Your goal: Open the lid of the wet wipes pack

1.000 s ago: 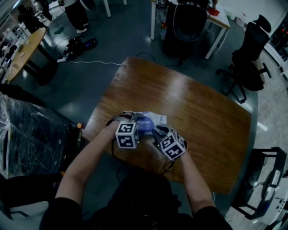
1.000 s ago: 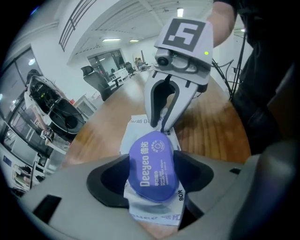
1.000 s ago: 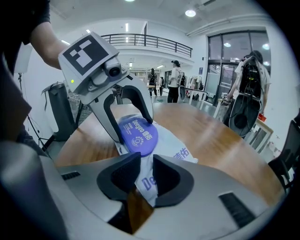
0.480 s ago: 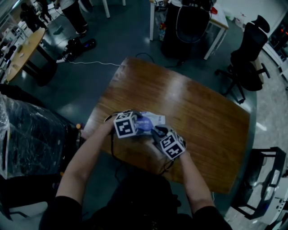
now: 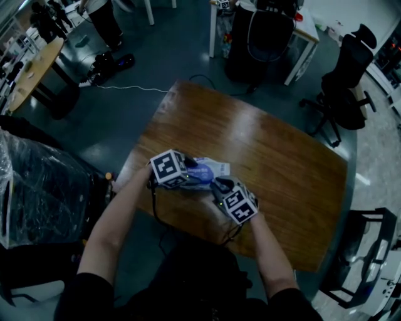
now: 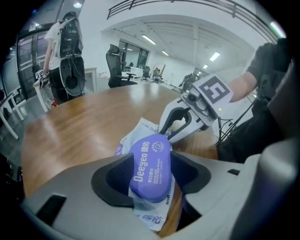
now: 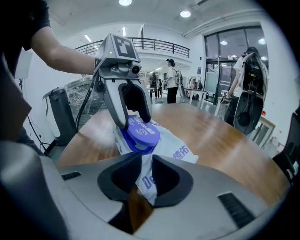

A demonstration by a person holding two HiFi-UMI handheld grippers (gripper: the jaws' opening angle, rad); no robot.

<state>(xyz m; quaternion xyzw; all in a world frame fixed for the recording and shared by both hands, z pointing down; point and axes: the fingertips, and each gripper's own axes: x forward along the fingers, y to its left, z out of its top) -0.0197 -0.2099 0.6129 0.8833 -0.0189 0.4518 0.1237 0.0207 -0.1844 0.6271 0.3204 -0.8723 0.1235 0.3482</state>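
Observation:
A white wet wipes pack [image 5: 215,167] with a purple oval lid [image 5: 202,174] lies near the wooden table's [image 5: 282,157] near-left edge. My left gripper [image 5: 190,170] reaches over it from the left. In the left gripper view the lid [image 6: 151,165] sits between the closing jaws, with a gap on each side. The lid looks shut. My right gripper [image 5: 217,185] comes from the near right. Its jaws [image 7: 146,176] are closing and pinch the pack's white wrapper [image 7: 177,152] at its near end. In the right gripper view the left gripper [image 7: 134,118] straddles the lid [image 7: 140,131].
Black office chairs [image 5: 348,69] stand past the table's far right. A plastic-wrapped black bulk [image 5: 37,188] sits on the floor at the left. A round table [image 5: 31,69] and a standing person [image 5: 103,19] are far left. The pack lies close to the table's near edge.
My left gripper has rolled over the lid, its marker cube swinging left and up in the head view. The right gripper and pack have stayed in place.

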